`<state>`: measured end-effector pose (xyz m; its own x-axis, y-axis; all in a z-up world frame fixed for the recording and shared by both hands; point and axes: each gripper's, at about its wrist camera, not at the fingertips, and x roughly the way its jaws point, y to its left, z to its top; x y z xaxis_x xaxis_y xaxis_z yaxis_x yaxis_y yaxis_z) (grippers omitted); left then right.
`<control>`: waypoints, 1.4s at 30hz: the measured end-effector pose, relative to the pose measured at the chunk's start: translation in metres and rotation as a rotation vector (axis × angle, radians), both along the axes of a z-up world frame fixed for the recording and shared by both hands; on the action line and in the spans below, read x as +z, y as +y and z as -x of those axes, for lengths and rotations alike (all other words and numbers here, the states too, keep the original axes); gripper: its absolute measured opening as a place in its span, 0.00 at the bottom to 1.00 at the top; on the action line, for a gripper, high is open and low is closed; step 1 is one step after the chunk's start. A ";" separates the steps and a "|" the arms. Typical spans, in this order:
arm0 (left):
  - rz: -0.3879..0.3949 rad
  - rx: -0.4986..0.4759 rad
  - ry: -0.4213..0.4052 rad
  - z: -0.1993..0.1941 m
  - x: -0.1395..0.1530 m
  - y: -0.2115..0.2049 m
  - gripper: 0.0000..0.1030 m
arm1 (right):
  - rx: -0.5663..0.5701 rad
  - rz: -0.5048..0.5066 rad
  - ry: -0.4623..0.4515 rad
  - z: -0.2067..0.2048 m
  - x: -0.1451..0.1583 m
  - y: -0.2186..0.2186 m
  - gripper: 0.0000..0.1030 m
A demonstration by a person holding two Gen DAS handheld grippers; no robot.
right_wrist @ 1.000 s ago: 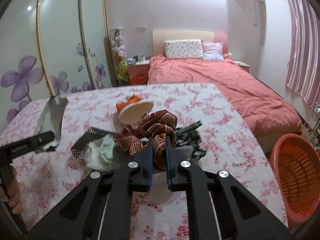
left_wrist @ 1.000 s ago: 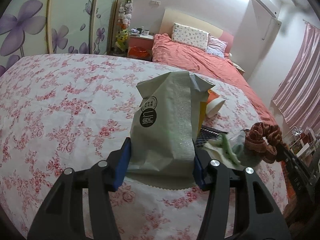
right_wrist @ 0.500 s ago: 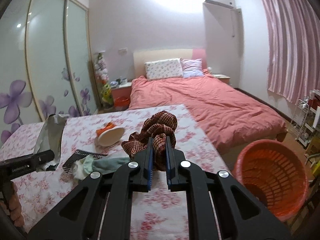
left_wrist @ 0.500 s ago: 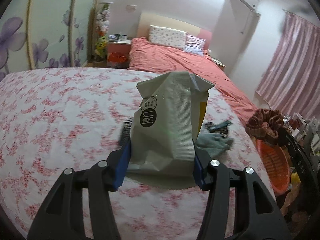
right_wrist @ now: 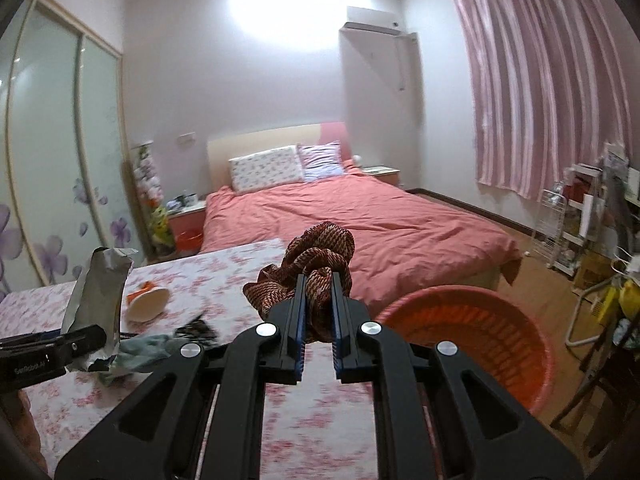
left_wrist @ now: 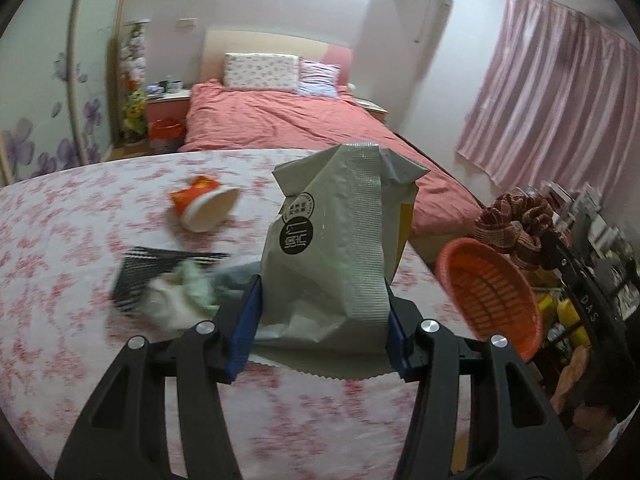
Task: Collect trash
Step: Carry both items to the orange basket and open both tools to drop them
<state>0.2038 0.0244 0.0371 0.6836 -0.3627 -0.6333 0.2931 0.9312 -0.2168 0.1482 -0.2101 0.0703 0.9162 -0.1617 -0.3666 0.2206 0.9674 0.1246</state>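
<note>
Left wrist view: our left gripper [left_wrist: 320, 332] had its fingers clamped on a grey pouch [left_wrist: 332, 248], upright over the floral surface [left_wrist: 72, 240]. Right wrist view: our right gripper [right_wrist: 319, 320] fingers pinched a brown cloth [right_wrist: 316, 256] w/ orange basket [right_wrist: 472, 336] just beside, lower right.

I see a grey foil pouch [left_wrist: 332, 248] standing upright, torn open at the top, a round black label on its face; a crumpled brown patterned cloth [right_wrist: 316, 264] bunched up over the rim of the orange basket [right_wrist: 472, 320]; a tipped orange paper cup [left_wrist: 204, 206] on its side on the floral worktop [left_wrist: 60, 240]; a pale crumpled wad [left_wrist: 176, 296] beside a black striped wrapper [left_wrist: 152, 264].
</note>
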 end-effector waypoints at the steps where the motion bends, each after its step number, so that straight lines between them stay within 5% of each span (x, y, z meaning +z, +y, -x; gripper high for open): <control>1: 0.001 -0.012 0.000 0.000 -0.001 -0.006 0.52 | -0.014 -0.002 0.000 0.001 -0.001 -0.005 0.10; 23: 0.020 -0.303 0.038 -0.004 -0.029 -0.168 0.52 | -0.214 -0.085 -0.011 0.022 -0.032 -0.090 0.10; 42: -0.011 -0.386 0.099 -0.026 -0.066 -0.243 0.52 | -0.289 -0.174 -0.001 0.021 -0.050 -0.131 0.10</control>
<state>0.2298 -0.2189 -0.0285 0.4338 -0.5739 -0.6946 0.6005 0.7589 -0.2520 0.1268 -0.3407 0.0206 0.8418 -0.3500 -0.4110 0.4825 0.8292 0.2822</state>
